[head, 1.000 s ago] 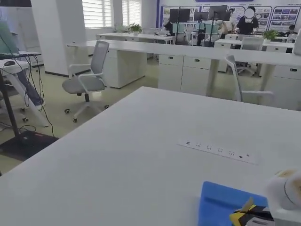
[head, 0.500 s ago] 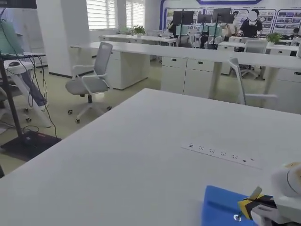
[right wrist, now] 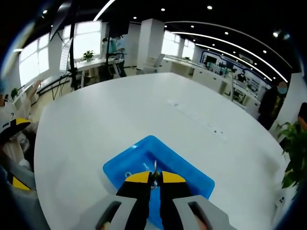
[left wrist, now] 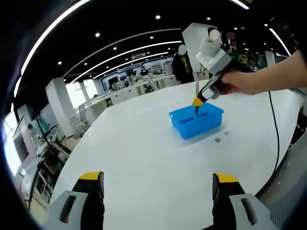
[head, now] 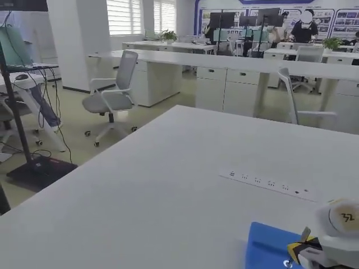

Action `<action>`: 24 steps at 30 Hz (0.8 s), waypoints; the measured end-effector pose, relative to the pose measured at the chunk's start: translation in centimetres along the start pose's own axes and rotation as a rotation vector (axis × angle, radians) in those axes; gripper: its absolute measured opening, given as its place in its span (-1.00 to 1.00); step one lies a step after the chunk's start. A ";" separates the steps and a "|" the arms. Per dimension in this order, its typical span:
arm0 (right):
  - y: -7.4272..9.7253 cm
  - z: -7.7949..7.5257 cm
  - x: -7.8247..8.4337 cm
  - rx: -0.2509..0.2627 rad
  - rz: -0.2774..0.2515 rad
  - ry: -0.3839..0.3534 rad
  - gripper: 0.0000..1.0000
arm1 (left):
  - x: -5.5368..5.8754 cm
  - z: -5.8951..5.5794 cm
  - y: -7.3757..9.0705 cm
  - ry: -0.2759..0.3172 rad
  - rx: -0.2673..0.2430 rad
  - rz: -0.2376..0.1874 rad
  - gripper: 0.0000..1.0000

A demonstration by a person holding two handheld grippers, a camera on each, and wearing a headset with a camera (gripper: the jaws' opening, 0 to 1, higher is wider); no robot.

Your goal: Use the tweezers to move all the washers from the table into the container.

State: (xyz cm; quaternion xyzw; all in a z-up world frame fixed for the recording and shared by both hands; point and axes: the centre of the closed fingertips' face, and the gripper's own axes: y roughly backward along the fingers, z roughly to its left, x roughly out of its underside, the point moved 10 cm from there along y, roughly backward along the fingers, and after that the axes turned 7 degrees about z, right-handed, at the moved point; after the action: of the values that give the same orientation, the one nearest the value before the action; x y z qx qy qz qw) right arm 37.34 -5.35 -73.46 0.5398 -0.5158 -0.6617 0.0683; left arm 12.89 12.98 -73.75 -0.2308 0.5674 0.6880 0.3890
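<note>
While your left gripper [left wrist: 158, 187] hangs low over the near edge of the table [left wrist: 139, 153], its jaws stand wide apart with nothing between them. I judge you park it there on purpose: this job needs one working hand, and from that spot its camera watches the whole scene.

Further right in the left gripper view sits the blue container [left wrist: 196, 122], well in from the table edge. Your right gripper [left wrist: 197, 101] is poised above it, your hand [left wrist: 240, 81] wrapped round the handle. Its jaws are pressed together on the tweezers [left wrist: 196, 111], which point straight down into the container. That upright hold makes sense for a drop, since anything released falls inside the walls.

In the right gripper view, a small ring that may be a washer lies on the container floor, left of the tweezer tips. Whether the tips themselves carry one is too small to tell.

Just beyond the container's right-hand wall, two washers [left wrist: 217, 140] lie on the bare table, close together and apart from the wall. Those look like the work left. They are flat and thin, so the tips will probably need to come in low at the rim.
</note>
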 end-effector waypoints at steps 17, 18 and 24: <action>-1.7 0.6 1.5 -0.038 0.054 -0.015 -0.95 | 0.0 0.0 0.0 -0.001 -0.004 0.004 0.92; -1.8 0.6 1.6 -0.039 0.055 -0.014 -0.95 | 0.0 0.0 0.0 -0.002 -0.004 0.006 0.92; -1.9 0.8 1.7 -0.043 0.060 -0.012 -0.95 | 0.0 0.0 0.0 0.000 -0.004 0.004 0.92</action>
State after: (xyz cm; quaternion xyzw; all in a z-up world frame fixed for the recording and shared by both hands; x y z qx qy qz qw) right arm 36.91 -5.11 -76.10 0.5186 -0.5178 -0.6735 0.0964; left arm 12.89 12.96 -73.79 -0.2302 0.5665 0.6900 0.3873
